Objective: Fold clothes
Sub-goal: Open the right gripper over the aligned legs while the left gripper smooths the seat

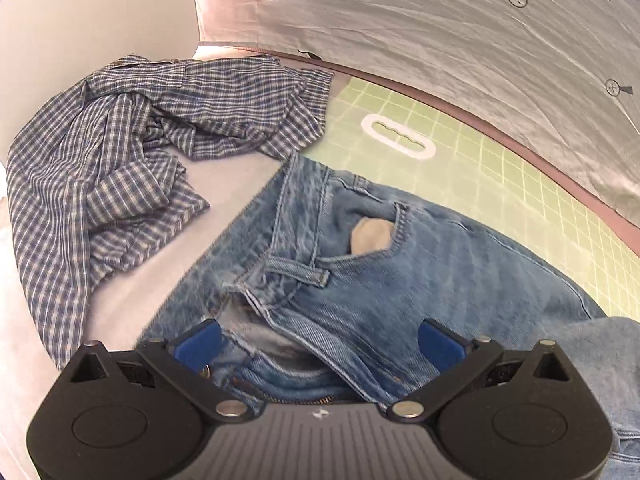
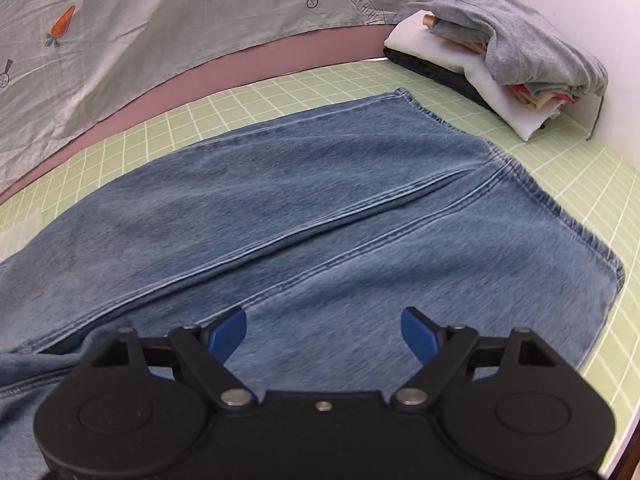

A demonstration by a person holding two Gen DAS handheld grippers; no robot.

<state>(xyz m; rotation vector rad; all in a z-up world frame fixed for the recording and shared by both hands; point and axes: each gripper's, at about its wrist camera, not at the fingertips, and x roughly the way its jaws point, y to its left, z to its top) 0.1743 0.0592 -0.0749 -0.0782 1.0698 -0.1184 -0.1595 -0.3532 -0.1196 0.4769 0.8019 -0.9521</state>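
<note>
Left wrist view puts your left hand-held gripper (image 1: 320, 342) right over the waistband of the jeans (image 1: 360, 272), jaws spread wide with the fly and belt loop between them, nothing gripped yet. The jeans lie flat on the green gridded mat (image 1: 500, 168) that covers the surface, legs side by side. Your right hand-held gripper (image 2: 324, 334) hangs over the near leg (image 2: 440, 264), also wide open and empty.

Watch the pocket lining (image 1: 370, 236) — it pokes out of the front pocket and will likely bunch into the fold if you leave it. If you pinch only the top denim layer at the waist, the back layer may lag and crease.

Beyond the waistband the crumpled plaid shirt (image 1: 120, 148) lies just beside the jeans — a wide lift could drag it along. No containers show; a stack of folded clothes (image 2: 500, 60) sits in the far corner, well apart from the hems.
</note>
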